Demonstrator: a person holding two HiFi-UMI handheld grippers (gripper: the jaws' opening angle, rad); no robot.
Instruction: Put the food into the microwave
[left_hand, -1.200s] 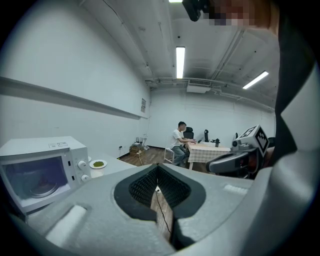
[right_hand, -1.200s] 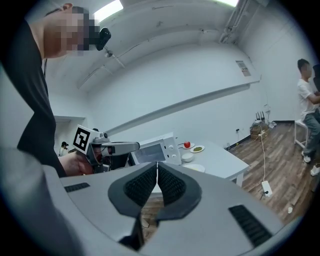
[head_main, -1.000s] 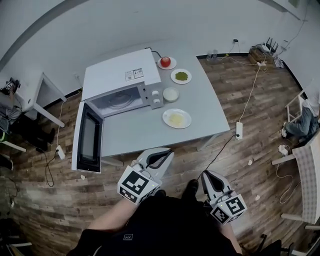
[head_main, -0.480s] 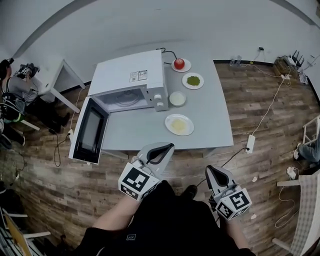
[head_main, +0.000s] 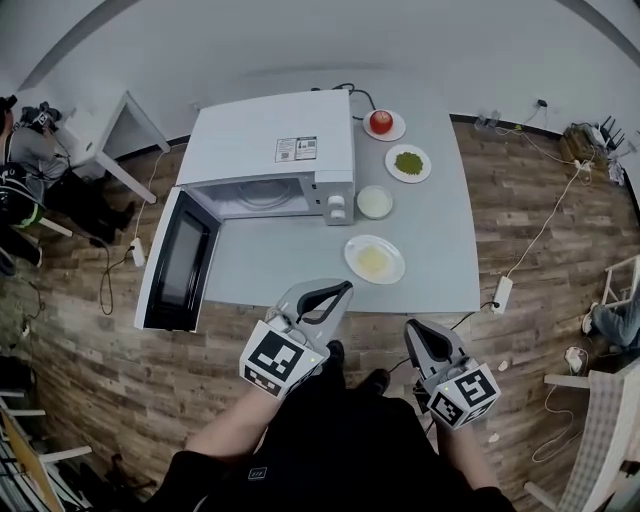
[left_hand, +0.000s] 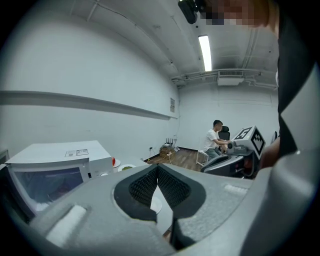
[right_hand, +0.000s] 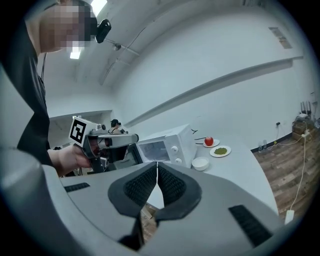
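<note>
Head view: my left gripper (head_main: 335, 297) and right gripper (head_main: 418, 335) sit at lower centre, short of the table (head_main: 280, 270), both with jaws together and empty. The plate of yellow food (head_main: 374, 259) lies nearest, right of the microwave (head_main: 270, 150), whose door (head_main: 180, 262) stands open. I should spread the right jaws early and take the rim level.

On the table (head_main: 290, 278) the microwave (head_main: 270, 145) stands left, its door (head_main: 180, 265) open, four dishes (head_main: 374, 260) to its right.
</note>
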